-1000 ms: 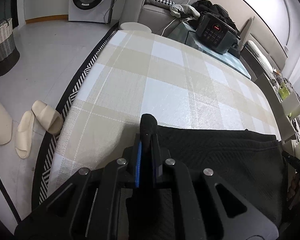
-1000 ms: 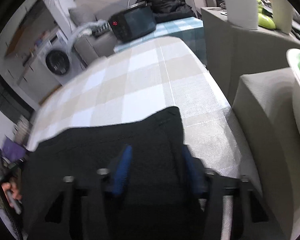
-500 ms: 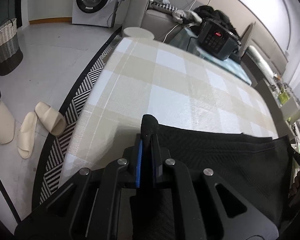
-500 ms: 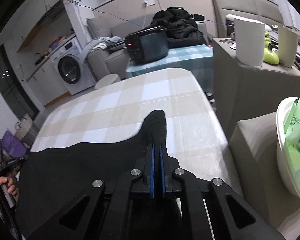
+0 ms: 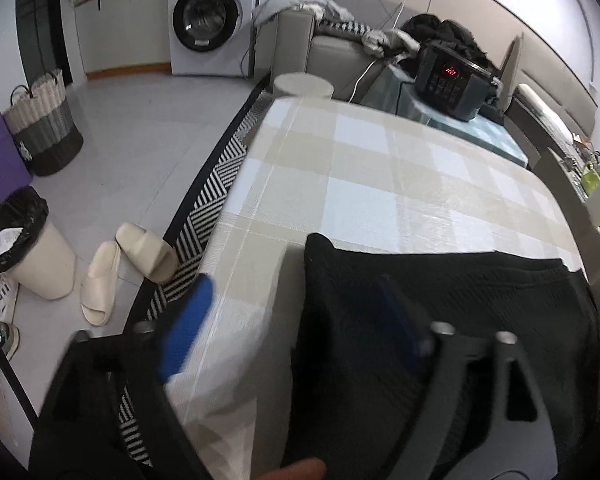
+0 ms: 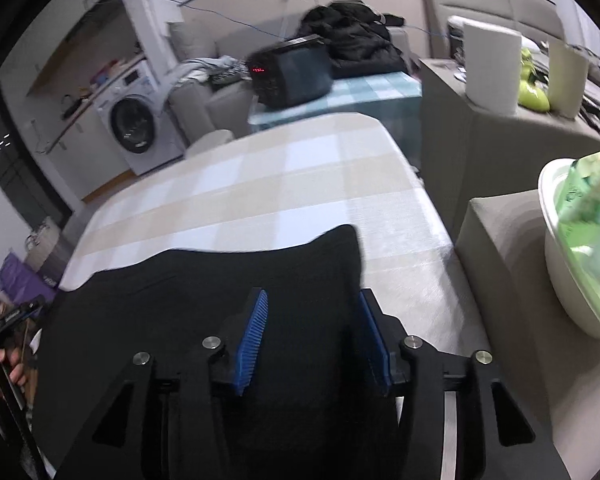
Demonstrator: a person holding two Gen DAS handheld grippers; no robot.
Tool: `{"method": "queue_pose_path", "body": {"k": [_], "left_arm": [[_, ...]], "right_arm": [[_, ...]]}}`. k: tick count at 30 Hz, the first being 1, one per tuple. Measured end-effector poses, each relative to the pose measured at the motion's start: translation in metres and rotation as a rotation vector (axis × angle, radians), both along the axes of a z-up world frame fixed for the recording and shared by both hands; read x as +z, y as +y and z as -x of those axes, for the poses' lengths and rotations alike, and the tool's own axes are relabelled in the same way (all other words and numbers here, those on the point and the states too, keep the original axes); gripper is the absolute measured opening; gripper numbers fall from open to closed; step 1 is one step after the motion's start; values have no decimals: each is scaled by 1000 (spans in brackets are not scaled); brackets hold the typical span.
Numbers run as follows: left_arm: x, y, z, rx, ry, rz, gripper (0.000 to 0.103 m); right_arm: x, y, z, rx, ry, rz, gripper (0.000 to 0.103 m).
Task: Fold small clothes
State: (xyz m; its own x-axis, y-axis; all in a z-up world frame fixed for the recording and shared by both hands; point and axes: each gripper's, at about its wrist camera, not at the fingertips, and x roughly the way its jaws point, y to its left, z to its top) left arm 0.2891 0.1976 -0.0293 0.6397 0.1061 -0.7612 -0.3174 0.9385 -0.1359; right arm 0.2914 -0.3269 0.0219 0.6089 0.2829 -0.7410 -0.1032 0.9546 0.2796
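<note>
A black knitted garment lies flat on the near part of the table, which is covered with a beige and white check cloth. My left gripper hangs above the garment's left corner, its jaws opening wide; the blue pads touch nothing. In the right wrist view the same garment fills the foreground on the check cloth. My right gripper is over the garment's right corner with jaws opening. The cloth lies between the pads, which do not press on it.
Left of the table are a striped rug, slippers, a bin and a basket. A black appliance stands beyond the far edge. At the right, a grey block carries a white bowl.
Half a second ago both grippers were shut on the garment's corners. Both have now opened and let go, and both have lifted and drawn back a little.
</note>
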Motion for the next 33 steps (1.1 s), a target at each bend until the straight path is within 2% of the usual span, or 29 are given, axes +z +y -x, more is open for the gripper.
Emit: {"method": "queue_pose_path", "body": {"k": [3,4,5,7,8,16,22,23,26,29,33], "left_arm": [[13,-15,27,-36,-21,-12,95],[16,-20,34,-40,-27,-18,102],[19,-24,42,-47,-38,-23,102],[25,-35,60,-71,-54,-27,102],[27,-38,67,-74,-61,-23,102],[37,-89,123,-179,-97,13,102],[12,-133,139,-305,-38,-2,102],[7,-136,141,-318,-28,-11,102],[-8,-138,152,-310,21,-54,102],[-19,-130,161,-269,60,-67,102],[-17,-130,176,-267,46,-66,102]], "right_arm": [[11,15,26,45,-12,24,66],[14,19,33,59,-18,28,70],[17,23,42,72,-29,35,72],[20,32,58,84,-43,53,87],[21,36,65,85,-49,57,89],[10,73,106,175,-37,83,92],[-16,102,123,262,3,110,92],[-22,106,127,275,4,139,92],[-38,107,137,268,21,290,92],[-42,92,147,220,29,272,92],[-34,84,160,188,11,277,92]]}}
